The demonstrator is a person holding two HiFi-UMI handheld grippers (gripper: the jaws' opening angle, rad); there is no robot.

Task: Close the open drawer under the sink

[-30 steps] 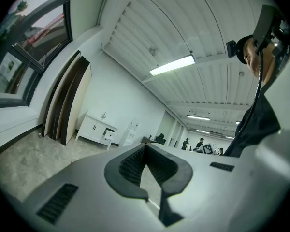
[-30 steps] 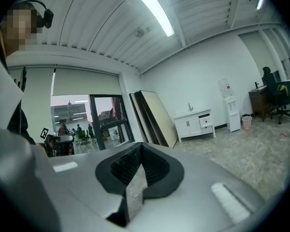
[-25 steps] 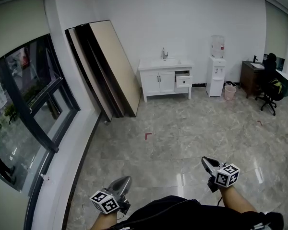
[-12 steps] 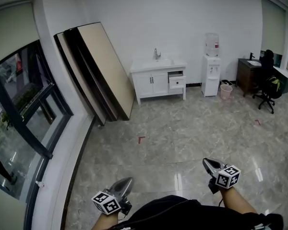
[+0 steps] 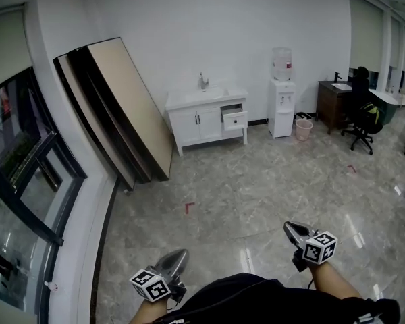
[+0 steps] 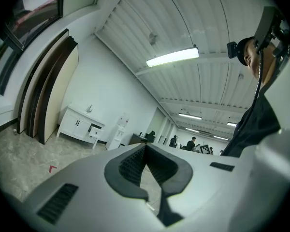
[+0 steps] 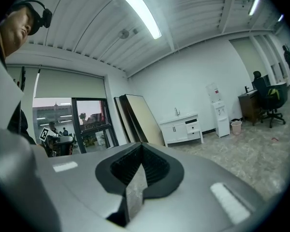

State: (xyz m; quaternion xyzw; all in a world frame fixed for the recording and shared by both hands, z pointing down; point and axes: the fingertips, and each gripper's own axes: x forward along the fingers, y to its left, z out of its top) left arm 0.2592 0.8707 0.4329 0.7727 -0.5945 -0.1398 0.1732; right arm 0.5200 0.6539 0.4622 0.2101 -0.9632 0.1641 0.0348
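Note:
The white sink cabinet (image 5: 197, 122) stands against the far wall, across the room from me. Its upper right drawer (image 5: 235, 119) is pulled out. My left gripper (image 5: 177, 256) and right gripper (image 5: 290, 228) are low in the head view, far from the cabinet, both shut and holding nothing. In the left gripper view the cabinet (image 6: 79, 124) and its open drawer (image 6: 94, 129) show small beyond the shut left gripper (image 6: 145, 150). In the right gripper view the cabinet (image 7: 178, 129) and drawer (image 7: 192, 127) lie past the shut right gripper (image 7: 141, 151).
Large boards (image 5: 118, 106) lean on the wall left of the cabinet. A water dispenser (image 5: 281, 93) and a pink bin (image 5: 302, 128) stand to its right. A desk with a seated person and chair (image 5: 356, 106) is at far right. Windows (image 5: 20, 174) line the left. A red mark (image 5: 189, 208) is on the tiled floor.
The cabinet, boards and dispenser have slid left and slightly down in the head view and look a little larger. Both grippers keep their places at the bottom, still shut.

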